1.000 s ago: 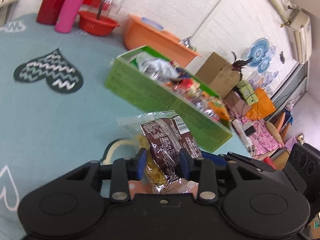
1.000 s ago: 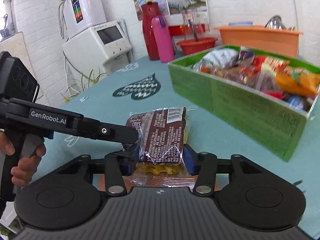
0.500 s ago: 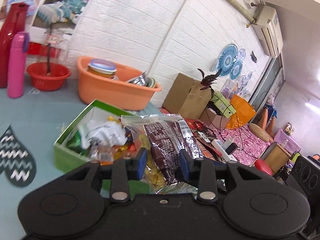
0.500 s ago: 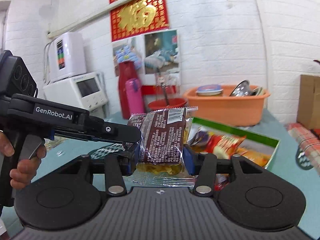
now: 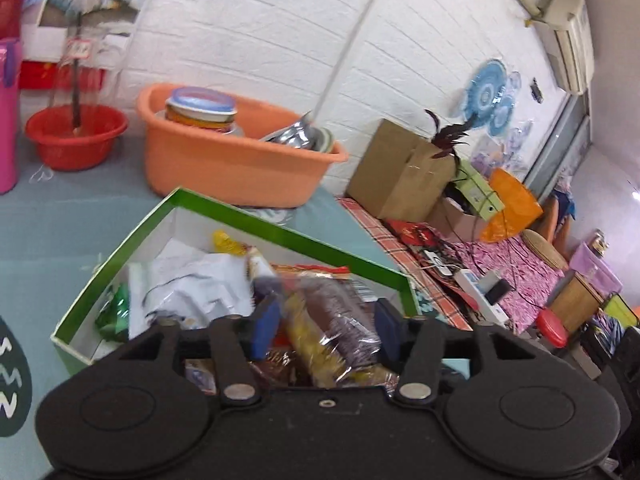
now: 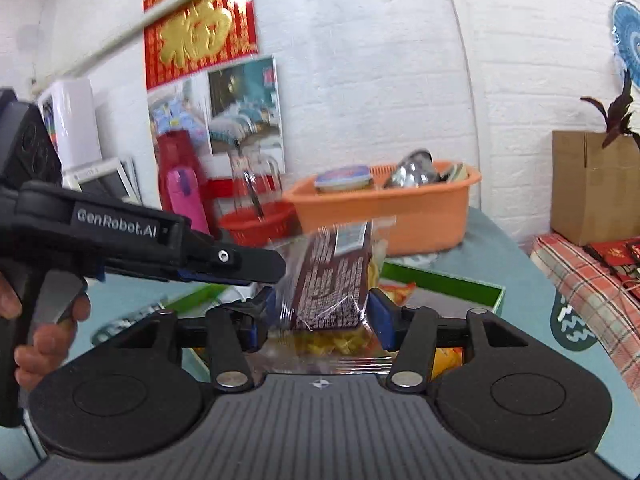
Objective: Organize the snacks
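A clear snack packet with a brown label and yellow pieces [image 5: 332, 332] sits between the fingers of both grippers, over the green snack box [image 5: 280, 232]. My left gripper [image 5: 326, 332] has its blue pads spread wider than the packet and looks open. My right gripper [image 6: 326, 316] is shut on the packet [image 6: 332, 280] and holds it upright. The left gripper's body [image 6: 132, 240] shows at the left in the right wrist view. The box holds several wrapped snacks [image 5: 196, 284].
An orange basin [image 5: 236, 156] with bowls stands behind the box. A red bowl [image 5: 76, 136] and a pink bottle [image 6: 184, 196] stand at the back left. A cardboard box [image 5: 400, 172] and a cluttered side table lie to the right. The teal tablecloth [image 5: 60, 232] has heart prints.
Both grippers lifted the packet off the table and carried it over the green box. The left gripper's fingers have spread apart around the packet.
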The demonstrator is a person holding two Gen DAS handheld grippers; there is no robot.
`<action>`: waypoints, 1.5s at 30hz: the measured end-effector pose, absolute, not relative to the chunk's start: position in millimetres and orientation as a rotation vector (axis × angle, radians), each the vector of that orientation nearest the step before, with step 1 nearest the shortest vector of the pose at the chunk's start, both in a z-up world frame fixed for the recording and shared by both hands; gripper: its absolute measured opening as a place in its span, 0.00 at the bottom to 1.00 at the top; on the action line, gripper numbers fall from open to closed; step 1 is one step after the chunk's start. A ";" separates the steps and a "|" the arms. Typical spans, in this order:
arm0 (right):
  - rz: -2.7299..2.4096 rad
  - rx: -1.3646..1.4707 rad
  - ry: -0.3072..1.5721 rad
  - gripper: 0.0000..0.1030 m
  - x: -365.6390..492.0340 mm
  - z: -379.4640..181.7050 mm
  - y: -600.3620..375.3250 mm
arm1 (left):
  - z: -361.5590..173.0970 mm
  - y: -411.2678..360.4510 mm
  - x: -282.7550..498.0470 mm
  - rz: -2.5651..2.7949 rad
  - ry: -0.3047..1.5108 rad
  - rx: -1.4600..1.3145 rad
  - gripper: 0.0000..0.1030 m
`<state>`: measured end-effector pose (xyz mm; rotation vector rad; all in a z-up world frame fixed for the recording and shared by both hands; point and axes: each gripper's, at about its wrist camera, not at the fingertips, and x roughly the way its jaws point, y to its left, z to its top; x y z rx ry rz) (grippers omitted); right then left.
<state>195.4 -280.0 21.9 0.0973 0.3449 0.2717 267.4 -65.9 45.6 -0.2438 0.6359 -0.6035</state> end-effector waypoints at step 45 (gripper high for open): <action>0.191 -0.005 0.365 1.00 56.9 42.0 -285.0 | 66.7 -54.3 66.0 -0.336 0.490 -0.084 1.00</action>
